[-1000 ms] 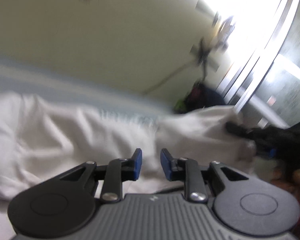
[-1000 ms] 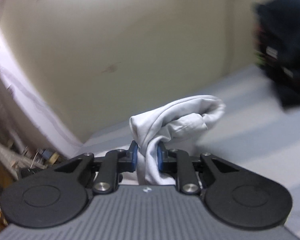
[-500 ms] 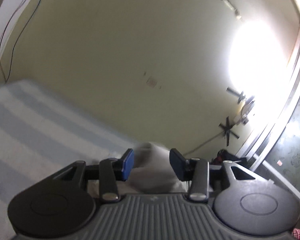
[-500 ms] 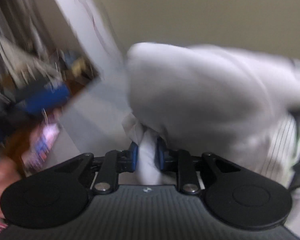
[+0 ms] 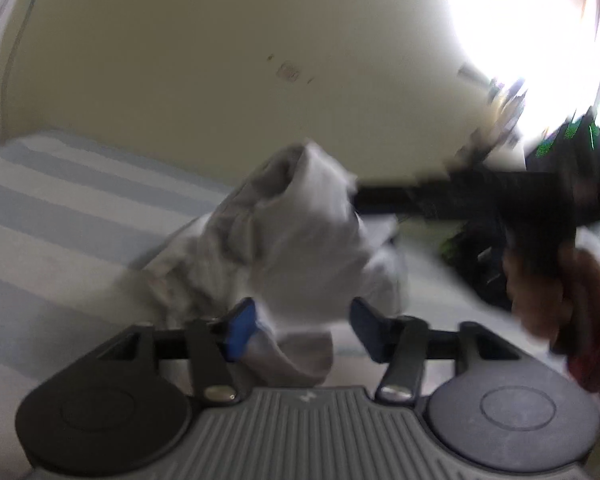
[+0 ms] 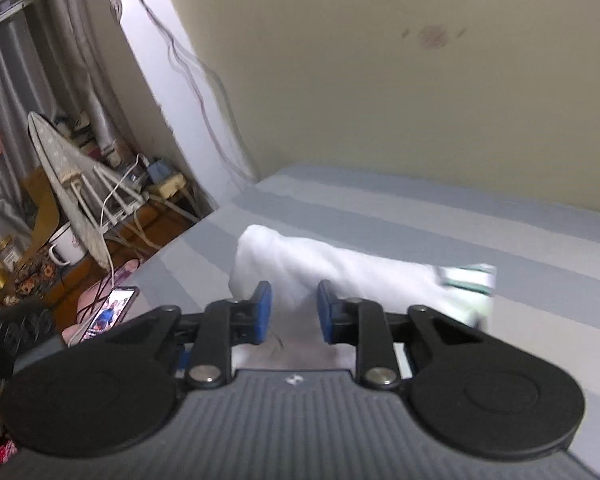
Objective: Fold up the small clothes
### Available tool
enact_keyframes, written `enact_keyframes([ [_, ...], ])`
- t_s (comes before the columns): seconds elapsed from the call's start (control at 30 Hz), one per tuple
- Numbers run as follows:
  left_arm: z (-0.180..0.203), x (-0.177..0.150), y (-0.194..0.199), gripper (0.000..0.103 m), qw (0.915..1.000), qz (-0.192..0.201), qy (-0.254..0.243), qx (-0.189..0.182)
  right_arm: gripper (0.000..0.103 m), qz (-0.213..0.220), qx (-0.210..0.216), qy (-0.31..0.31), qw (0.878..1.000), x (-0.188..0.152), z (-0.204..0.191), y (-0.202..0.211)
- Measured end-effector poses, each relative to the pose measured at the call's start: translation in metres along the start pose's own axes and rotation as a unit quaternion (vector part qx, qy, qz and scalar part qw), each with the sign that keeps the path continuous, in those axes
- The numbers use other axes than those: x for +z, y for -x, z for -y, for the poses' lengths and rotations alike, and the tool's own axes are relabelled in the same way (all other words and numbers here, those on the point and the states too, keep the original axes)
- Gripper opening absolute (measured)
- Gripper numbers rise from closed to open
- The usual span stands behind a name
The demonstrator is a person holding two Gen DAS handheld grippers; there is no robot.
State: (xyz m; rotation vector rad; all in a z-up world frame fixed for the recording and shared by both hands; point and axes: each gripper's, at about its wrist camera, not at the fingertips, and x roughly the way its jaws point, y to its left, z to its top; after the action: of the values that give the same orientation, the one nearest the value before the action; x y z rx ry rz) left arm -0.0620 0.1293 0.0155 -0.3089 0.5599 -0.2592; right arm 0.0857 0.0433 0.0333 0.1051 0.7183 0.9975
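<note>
Now both grippers have swung across the striped bed sheet (image 6: 440,216), carrying the white garment (image 5: 300,240) with them; a second ago it lay spread out flat, and it is bunched into a lifted heap between the two tools. In the left wrist view the left gripper (image 5: 302,326) has its jaws fairly wide apart after opening and then closing part-way; a fold of the cloth sits between them against the left pad, but the right pad looks clear of it, so it seems not yet clamped. The right gripper (image 6: 294,310) has eased open slightly, its pads still on a tuck of the garment, which trails over the sheet toward a green-striped hem (image 6: 466,280). The person's hand (image 5: 548,288) holds that tool at the right. I judge the fold is mid-carry, with laying down and smoothing left
</note>
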Motion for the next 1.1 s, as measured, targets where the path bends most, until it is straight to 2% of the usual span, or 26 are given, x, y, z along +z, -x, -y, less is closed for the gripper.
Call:
enact_keyframes([
  [0.03,-0.001,-0.002,-0.003,0.016,0.9998,-0.015,-0.003,0.017,0.027,-0.009,0.0,0.001,1.0,0.002,-0.004,-0.015],
  [0.07,-0.004,-0.004,-0.005,0.011,0.999,-0.029,-0.002,0.033,0.027,-0.019,-0.009,0.003,1.0,0.007,-0.002,-0.033],
  [0.2,-0.023,-0.013,0.001,0.01,0.9966,-0.048,0.021,0.064,0.02,-0.085,-0.063,-0.005,0.994,0.007,0.016,-0.113],
  [0.3,-0.027,-0.014,0.004,0.013,0.9962,-0.045,0.034,0.066,0.021,-0.067,-0.065,-0.022,0.995,0.006,0.019,-0.122],
  [0.43,-0.025,-0.013,0.006,0.017,0.9962,-0.043,0.03,0.069,0.023,-0.048,-0.061,-0.009,0.997,-0.002,0.018,-0.106],
  [0.47,-0.025,-0.012,0.008,0.023,0.9963,-0.04,0.029,0.07,0.026,-0.042,-0.058,-0.003,0.997,-0.004,0.014,-0.096],
  [0.53,-0.023,-0.008,0.015,0.037,0.9972,-0.022,0.024,0.067,0.037,-0.021,-0.038,0.003,0.999,-0.002,0.01,-0.073],
  [0.57,-0.021,-0.004,0.018,0.047,0.9976,-0.009,0.021,0.065,0.048,-0.006,-0.023,0.005,1.0,-0.003,0.009,-0.057],
  [0.6,-0.02,0.0,0.019,0.054,0.9978,0.001,0.019,0.064,0.052,0.01,-0.016,0.007,1.0,-0.004,0.005,-0.043],
  [0.73,-0.021,0.02,0.01,0.065,0.9974,0.026,0.021,0.065,0.052,0.061,-0.024,-0.001,0.998,-0.019,0.009,0.005],
  [0.8,-0.028,0.028,-0.001,0.078,0.997,0.031,0.034,0.063,0.052,0.083,-0.032,-0.024,0.996,-0.034,0.024,0.023],
  [0.87,-0.033,0.032,-0.011,0.08,0.9968,0.033,0.04,0.061,0.052,0.097,-0.043,-0.05,0.993,-0.047,0.039,0.035],
  [0.97,-0.046,0.029,-0.03,0.086,0.9961,0.015,0.062,0.061,0.055,0.107,-0.035,-0.109,0.988,-0.064,0.06,0.041],
  [1.1,-0.058,0.019,-0.039,0.094,0.9945,-0.013,0.094,0.044,0.057,0.098,-0.016,-0.18,0.979,-0.076,0.082,0.033],
])
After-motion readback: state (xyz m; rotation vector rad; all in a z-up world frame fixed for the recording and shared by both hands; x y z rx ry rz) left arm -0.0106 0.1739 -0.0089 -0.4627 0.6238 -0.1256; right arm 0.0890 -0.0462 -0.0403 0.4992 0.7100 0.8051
